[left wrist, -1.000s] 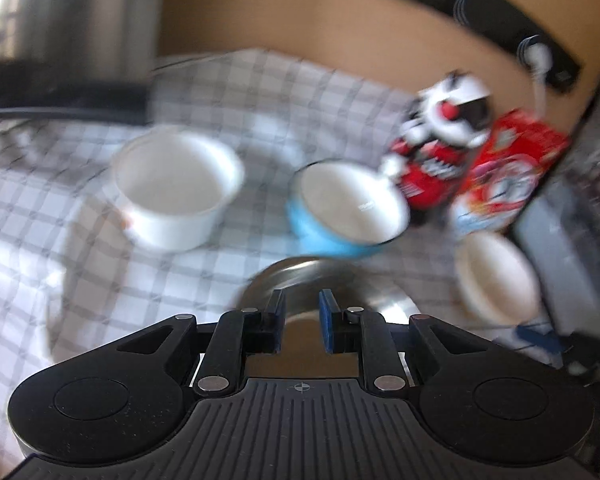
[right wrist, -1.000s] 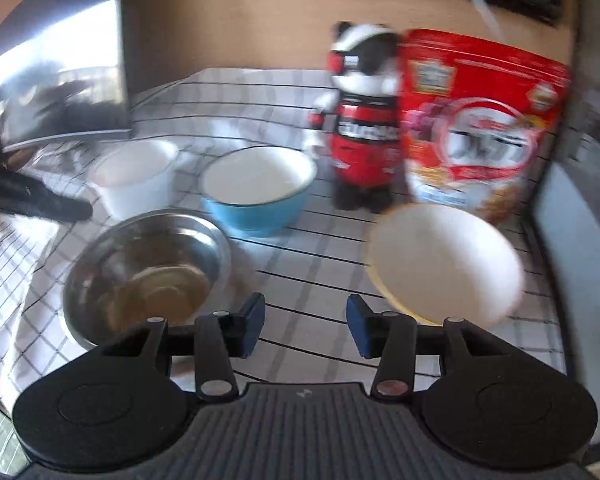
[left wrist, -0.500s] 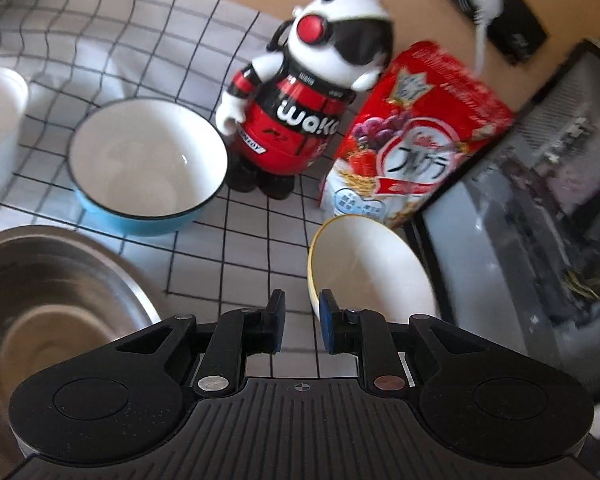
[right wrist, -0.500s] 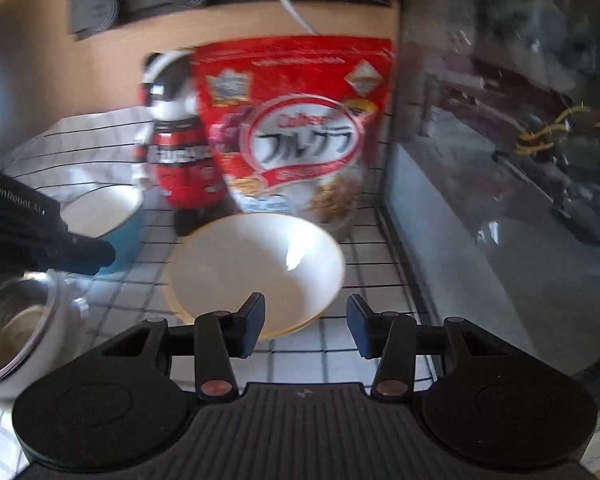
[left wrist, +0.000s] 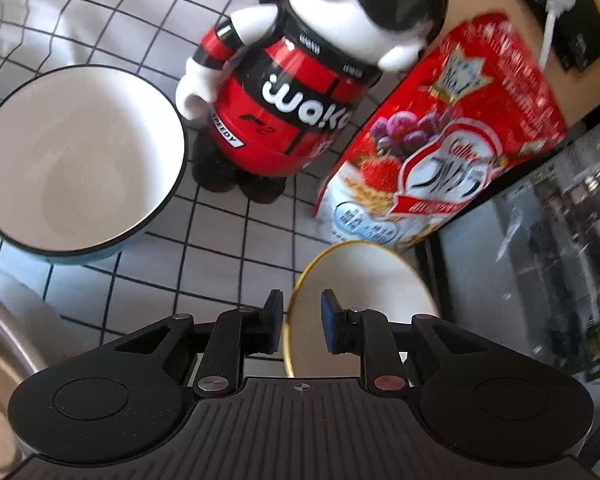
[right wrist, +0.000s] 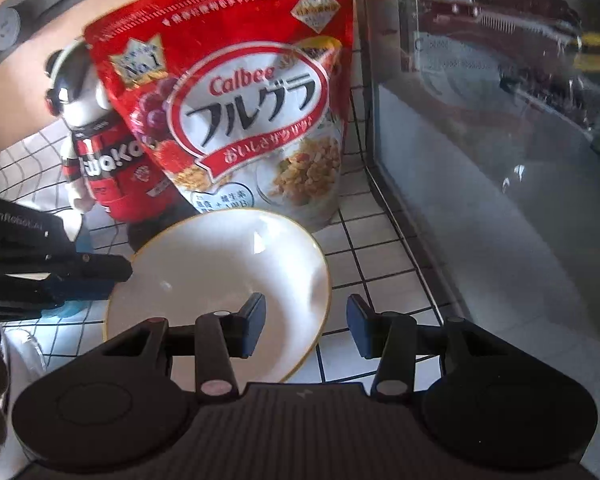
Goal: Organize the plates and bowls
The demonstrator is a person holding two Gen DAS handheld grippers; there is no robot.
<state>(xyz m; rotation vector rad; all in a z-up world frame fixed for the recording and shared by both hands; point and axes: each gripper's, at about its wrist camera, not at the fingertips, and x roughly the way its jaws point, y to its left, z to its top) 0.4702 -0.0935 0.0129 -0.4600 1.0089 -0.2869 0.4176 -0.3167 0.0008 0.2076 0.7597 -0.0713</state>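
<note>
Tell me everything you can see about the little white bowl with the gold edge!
The white bowl is round and shallow, glossy like ceramic, with a thin gold rim, and it looks empty. It sits upright on the checked cloth, just in front of the red cereal bag. The left tool straddles its near-left rim, one finger outside and one inside, not yet closed on it. The right tool is open over its other side, rim between its fingers.

three bowls [left wrist: 80, 156], one figurine [left wrist: 300, 92], one bag [right wrist: 236, 92]
</note>
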